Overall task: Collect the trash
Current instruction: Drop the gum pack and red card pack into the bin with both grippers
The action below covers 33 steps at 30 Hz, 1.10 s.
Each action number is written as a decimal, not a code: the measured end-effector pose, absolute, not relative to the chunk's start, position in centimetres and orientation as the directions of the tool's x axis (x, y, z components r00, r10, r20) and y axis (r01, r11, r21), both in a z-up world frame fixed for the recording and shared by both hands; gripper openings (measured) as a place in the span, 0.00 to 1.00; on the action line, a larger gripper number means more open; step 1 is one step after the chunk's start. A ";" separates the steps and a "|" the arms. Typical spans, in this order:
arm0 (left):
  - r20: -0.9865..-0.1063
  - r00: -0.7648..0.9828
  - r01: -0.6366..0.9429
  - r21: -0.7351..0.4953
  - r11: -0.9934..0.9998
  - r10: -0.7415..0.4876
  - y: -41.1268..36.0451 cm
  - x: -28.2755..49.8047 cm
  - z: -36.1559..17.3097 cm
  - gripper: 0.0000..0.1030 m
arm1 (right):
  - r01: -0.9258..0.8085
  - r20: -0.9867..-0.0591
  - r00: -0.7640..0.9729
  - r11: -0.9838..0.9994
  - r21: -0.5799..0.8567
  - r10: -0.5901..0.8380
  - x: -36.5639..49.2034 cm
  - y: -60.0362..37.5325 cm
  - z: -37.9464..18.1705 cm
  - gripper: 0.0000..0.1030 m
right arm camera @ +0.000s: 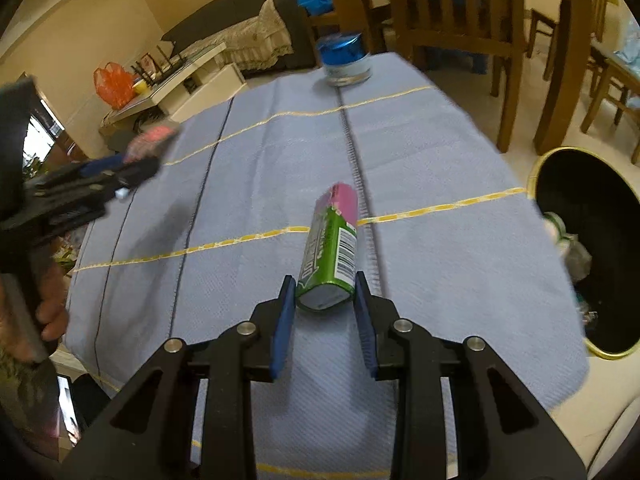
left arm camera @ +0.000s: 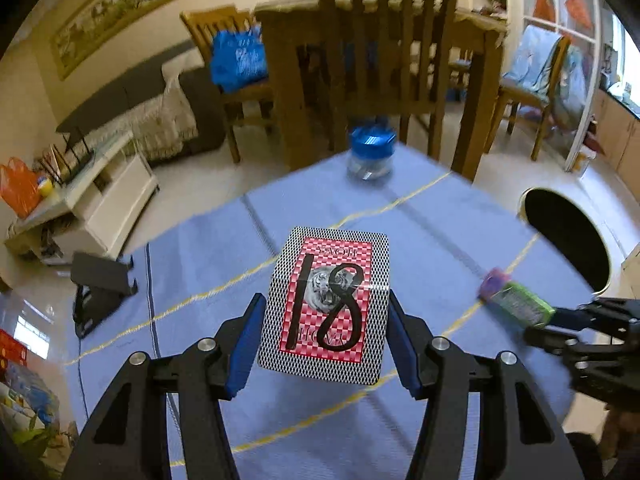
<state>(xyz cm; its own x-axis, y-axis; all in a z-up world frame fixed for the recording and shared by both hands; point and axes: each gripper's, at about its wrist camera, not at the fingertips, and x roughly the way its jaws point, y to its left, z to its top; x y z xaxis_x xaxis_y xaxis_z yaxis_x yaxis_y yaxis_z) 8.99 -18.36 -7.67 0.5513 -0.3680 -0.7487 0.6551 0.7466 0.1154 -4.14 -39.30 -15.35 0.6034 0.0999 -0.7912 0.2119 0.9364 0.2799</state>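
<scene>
The left gripper [left arm camera: 326, 332] clamps a red card box [left arm camera: 327, 304] above the blue tablecloth [left arm camera: 200, 264]. The right gripper [right arm camera: 325, 312] grips a green packet [right arm camera: 330, 252] over the cloth. Farther right stands the black bin [right arm camera: 592, 248], trash inside.

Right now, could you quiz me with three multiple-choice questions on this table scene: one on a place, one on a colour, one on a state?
1. Where is the black round bin?
A. on the blue cloth
B. on the floor beside the table
C. on a chair

2. What colour is the lid of the clear jar?
A. blue
B. red
C. yellow

3. What does the left gripper hold?
A. nothing
B. a spoon
C. the red checkered card box

Answers:
1 B, it stands below the table's edge.
2 A, its cap shines metallic blue.
3 C, both pads press the box's sides.
</scene>
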 end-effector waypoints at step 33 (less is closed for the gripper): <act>-0.701 0.535 0.751 0.137 0.646 -0.472 -33.0 -0.6 -7.5 0.54 | 0.578 -0.752 0.613 0.787 0.218 -0.242 -12.2 -59.0 -14.9 0.69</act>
